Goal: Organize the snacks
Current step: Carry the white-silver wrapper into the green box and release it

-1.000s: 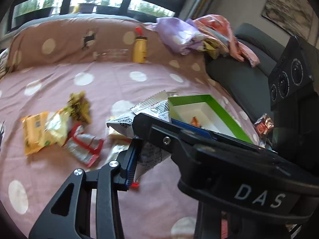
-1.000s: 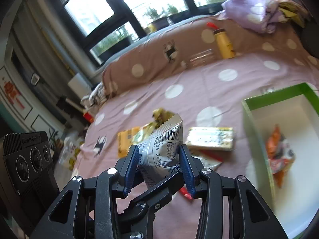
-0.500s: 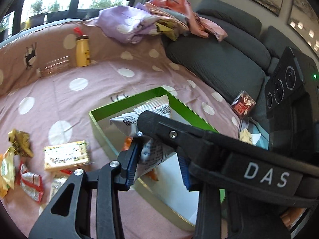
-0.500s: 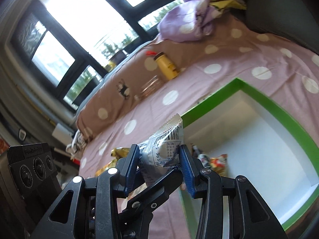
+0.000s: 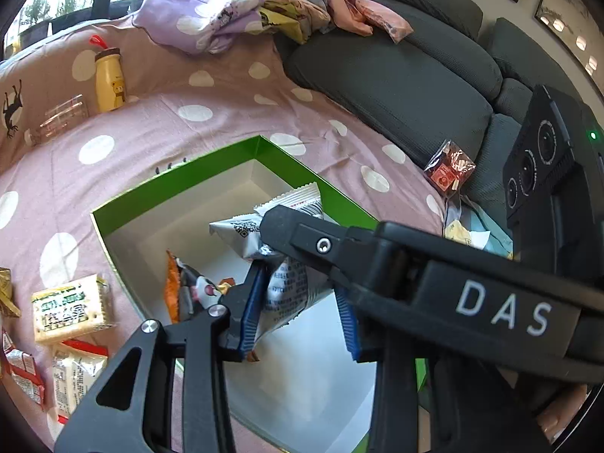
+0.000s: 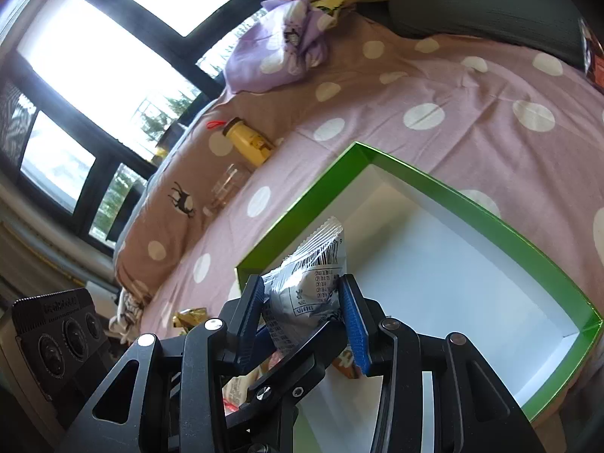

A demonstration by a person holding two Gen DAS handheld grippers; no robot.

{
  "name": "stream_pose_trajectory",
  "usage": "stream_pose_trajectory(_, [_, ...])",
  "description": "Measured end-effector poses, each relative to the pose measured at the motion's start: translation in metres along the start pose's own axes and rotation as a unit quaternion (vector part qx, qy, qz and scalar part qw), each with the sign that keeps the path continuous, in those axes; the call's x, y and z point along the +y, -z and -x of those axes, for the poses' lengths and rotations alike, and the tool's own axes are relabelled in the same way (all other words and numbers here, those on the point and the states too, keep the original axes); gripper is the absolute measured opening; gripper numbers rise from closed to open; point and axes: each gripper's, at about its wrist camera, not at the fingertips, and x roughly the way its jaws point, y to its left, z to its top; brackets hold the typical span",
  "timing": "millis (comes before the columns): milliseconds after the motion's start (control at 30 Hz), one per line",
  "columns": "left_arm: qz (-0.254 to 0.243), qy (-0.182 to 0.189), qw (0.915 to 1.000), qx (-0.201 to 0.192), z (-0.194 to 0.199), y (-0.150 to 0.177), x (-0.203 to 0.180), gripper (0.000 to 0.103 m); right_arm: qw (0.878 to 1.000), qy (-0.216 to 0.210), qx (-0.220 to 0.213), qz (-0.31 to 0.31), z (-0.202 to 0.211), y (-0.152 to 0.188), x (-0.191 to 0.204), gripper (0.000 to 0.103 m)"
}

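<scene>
Silver snack packet (image 6: 309, 283) clamped between right gripper (image 6: 305, 317) pads, above green-rimmed box (image 6: 472, 204). Left gripper (image 5: 298, 309) closed on same packet.

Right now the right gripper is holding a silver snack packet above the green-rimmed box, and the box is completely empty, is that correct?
Not quite: the box is not empty. The left wrist view shows an orange snack packet already lying inside it. The rest stands: the right gripper is shut on the silver snack packet above the box.

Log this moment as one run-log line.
stage: placing | left gripper: shut on silver snack packet | right gripper: shut on it too | over: green box
</scene>
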Motion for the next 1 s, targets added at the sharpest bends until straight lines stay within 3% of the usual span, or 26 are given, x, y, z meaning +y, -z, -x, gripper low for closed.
stream_pose_trajectory(200, [0.023,0.020,0.9993,0.022,-0.017,0.002,0.004,0.036,0.999,0.024,0.010,-0.022,-0.006,-0.002,-0.012,0.045])
stream_pose_trajectory(1000, [0.043,0.020,0.9977,0.049,-0.037,0.006,0.006,0.036,0.997,0.050,0.033,-0.056,-0.016,-0.003,-0.034,0.045])
